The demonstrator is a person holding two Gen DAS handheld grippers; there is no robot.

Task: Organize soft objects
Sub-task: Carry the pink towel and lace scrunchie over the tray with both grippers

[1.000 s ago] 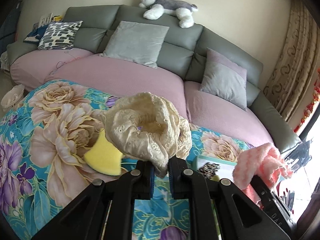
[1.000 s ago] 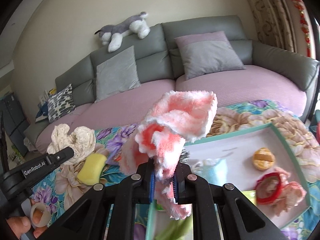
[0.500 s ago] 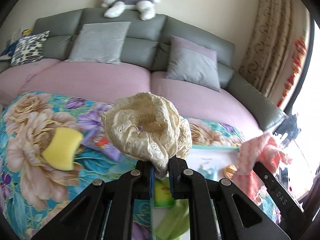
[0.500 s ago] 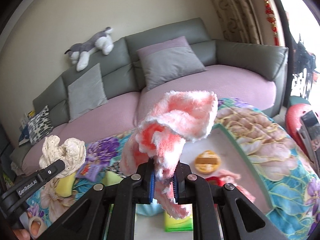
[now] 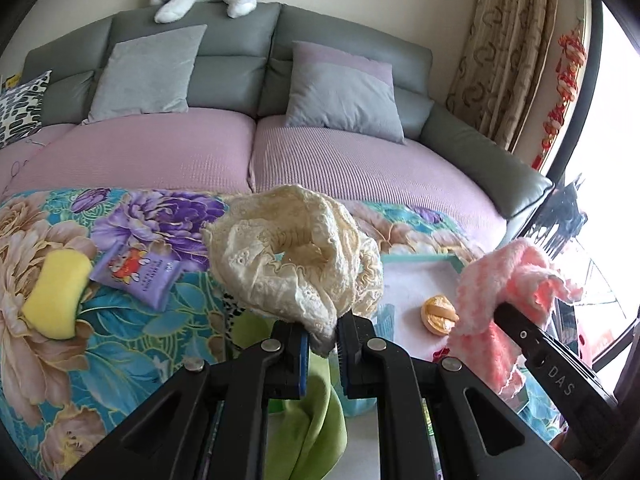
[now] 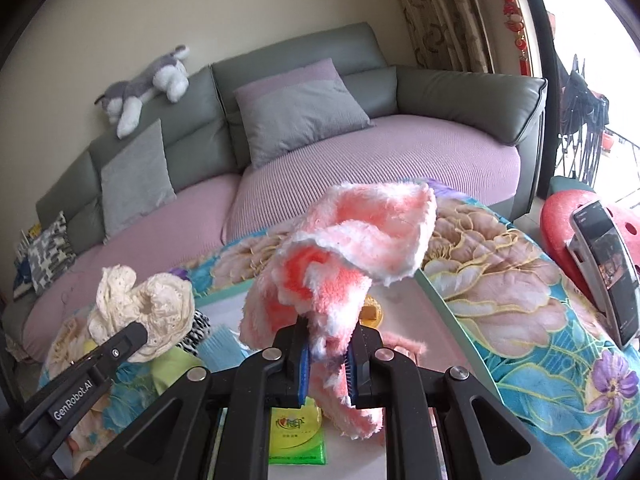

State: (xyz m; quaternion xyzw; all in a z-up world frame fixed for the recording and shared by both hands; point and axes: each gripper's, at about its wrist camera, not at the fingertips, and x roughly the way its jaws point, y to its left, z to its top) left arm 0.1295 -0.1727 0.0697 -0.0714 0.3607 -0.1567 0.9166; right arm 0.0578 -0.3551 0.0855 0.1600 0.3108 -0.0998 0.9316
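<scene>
My left gripper (image 5: pixel 323 350) is shut on a cream lace cloth (image 5: pixel 296 256), which bunches up above its fingers. My right gripper (image 6: pixel 327 354) is shut on a fluffy pink-and-white cloth (image 6: pixel 352 248) that folds over the fingers and hangs below them. Each gripper shows in the other's view: the right one (image 5: pixel 500 308) with the pink cloth (image 5: pixel 508 276) at the right edge, the left one (image 6: pixel 140 330) with the lace cloth (image 6: pixel 144 308) at the lower left. Both hang over a white tray with a teal rim (image 6: pixel 436 296) on the floral blanket (image 5: pixel 120 336).
In the tray lie a green cloth (image 5: pixel 316 416), an orange round piece (image 5: pixel 439 314), a green packet (image 6: pixel 296 434) and a light blue item (image 6: pixel 224 344). A yellow sponge (image 5: pixel 56 294) and a purple packet (image 5: pixel 138 274) rest on the blanket. Behind stands a sofa (image 5: pixel 248 152) with cushions; a phone (image 6: pixel 606 270) leans at right.
Both grippers have swung right, from above the blanket to above the tray, each carrying its cloth. The yellow sponge has slid off to the left of the left wrist view.
</scene>
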